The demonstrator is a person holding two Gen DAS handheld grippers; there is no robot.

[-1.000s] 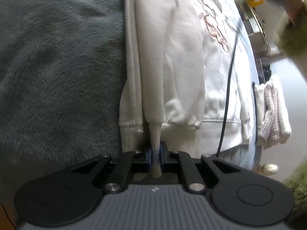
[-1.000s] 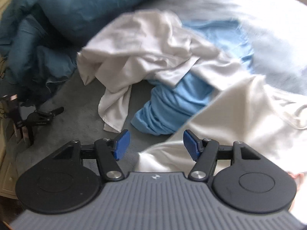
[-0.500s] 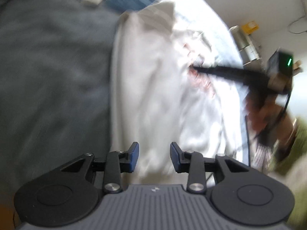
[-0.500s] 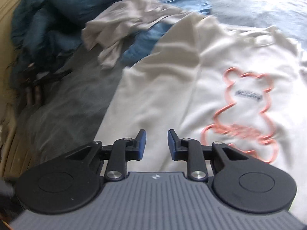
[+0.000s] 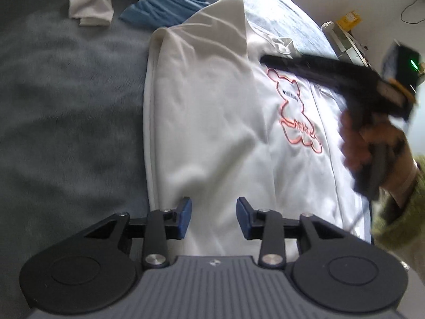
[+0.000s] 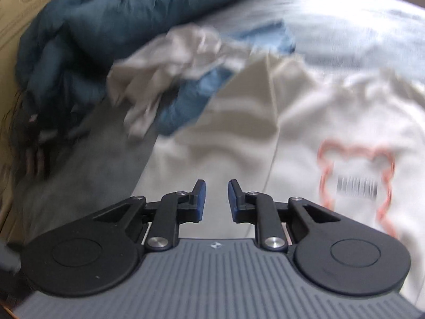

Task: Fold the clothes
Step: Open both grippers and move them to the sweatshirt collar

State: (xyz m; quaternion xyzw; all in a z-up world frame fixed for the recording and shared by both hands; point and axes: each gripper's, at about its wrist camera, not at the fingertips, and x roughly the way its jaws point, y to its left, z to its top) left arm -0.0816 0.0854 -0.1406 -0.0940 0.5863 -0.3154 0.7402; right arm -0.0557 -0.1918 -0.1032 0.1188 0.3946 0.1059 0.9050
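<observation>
A white sweatshirt (image 5: 207, 122) with a pink bear outline (image 5: 294, 114) lies flat on the grey blanket (image 5: 66, 106), its left sleeve folded over the body. My left gripper (image 5: 213, 204) hovers above the sweatshirt's lower left part, open and holding nothing. A hand (image 5: 372, 143) holds my right gripper (image 5: 265, 59) over the chest, near the collar. In the right wrist view the sweatshirt (image 6: 332, 122) is blurred. There my right gripper (image 6: 216, 186) has its jaws closing, with a narrow gap and nothing between them.
A crumpled white garment (image 5: 90, 8) and a light blue garment (image 5: 164, 8) lie beyond the sweatshirt. A dark teal duvet (image 6: 106, 26) is bunched at the far left. Shelving and a yellow box (image 5: 348, 20) stand past the bed's right edge.
My left gripper let go of the sleeve cuff, opened and drew back and up. My right gripper moved from the clothes pile to over the sweatshirt, and its jaws narrowed.
</observation>
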